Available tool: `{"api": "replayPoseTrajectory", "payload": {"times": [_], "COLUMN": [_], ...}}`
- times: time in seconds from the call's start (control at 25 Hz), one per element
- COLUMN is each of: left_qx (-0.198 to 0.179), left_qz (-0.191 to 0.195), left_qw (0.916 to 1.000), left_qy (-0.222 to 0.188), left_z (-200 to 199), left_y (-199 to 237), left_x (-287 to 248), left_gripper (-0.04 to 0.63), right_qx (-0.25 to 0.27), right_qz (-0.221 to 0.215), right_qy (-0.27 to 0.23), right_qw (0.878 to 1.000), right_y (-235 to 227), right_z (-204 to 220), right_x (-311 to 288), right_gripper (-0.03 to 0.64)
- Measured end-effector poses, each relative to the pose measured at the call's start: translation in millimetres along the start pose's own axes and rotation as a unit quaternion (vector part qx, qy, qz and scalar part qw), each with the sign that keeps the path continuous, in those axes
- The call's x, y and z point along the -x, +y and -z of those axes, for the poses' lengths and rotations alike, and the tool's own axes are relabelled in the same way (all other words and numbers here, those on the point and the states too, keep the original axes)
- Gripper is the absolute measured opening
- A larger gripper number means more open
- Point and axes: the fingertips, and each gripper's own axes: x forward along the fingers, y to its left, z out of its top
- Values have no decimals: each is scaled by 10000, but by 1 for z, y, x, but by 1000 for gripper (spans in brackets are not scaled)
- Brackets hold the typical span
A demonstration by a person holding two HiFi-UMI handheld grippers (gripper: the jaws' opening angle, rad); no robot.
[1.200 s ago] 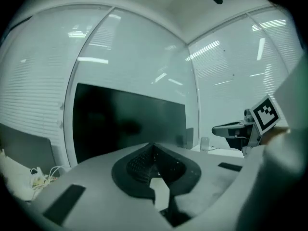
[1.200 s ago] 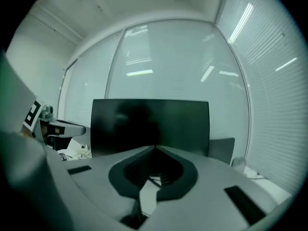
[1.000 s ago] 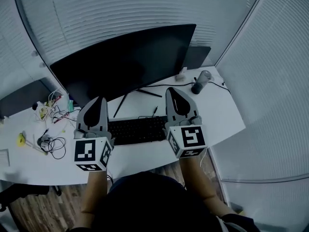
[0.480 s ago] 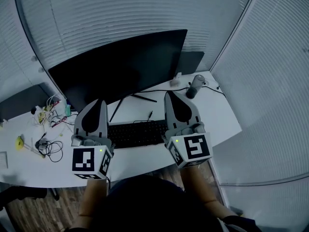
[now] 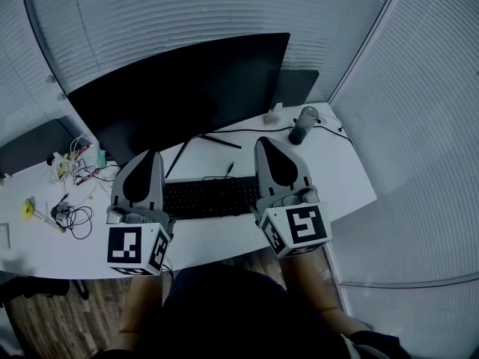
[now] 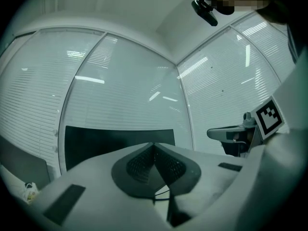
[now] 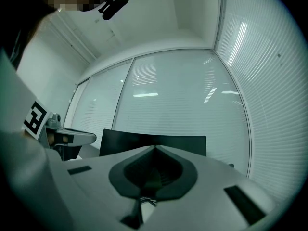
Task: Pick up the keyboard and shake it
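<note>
- At left, the left gripper (image 5: 150, 157) has its jaws pressed together on nothing and points level toward the monitor (image 5: 179, 88);
- Between both, the black keyboard (image 5: 209, 197) lies on the white tabletop (image 5: 340, 178), long axis left to right, one end beside each gripper;
- At right, the right gripper (image 5: 267, 142) has its jaws likewise together, empty, and is equally near.

The left grey plastic gripper (image 5: 152, 158) and the right grey plastic gripper (image 5: 267, 142) are held side by side, well apart, both pointing forward and about level. On each one the two jaws are pressed together at the tips, nothing seen between them. The left forearm (image 5: 141, 305) and the right forearm (image 5: 308, 275) reach from below
</note>
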Motion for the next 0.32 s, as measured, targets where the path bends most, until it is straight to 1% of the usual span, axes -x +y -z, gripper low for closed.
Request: {"api": "replayPoseTrajectory", "payload": {"times": [0.16,0.32], "left_qx": [-6,8], "left_qz": [-21,-12], "left_qw": [10000,10000], "left_qy": [65,46], "left_z": [6,7], "left_y": [-1,4], "left_x": [2,2], "left_gripper": [23,23], "right_qx": [-41,-19], "right_qz": [-78,-90], "right_qy": [12,-17], "right_qw": [10000,10000], "right_y": [3,8], "right_z": [4,4], "right_x": [-1,-4], "right_gripper": [26,26]}}
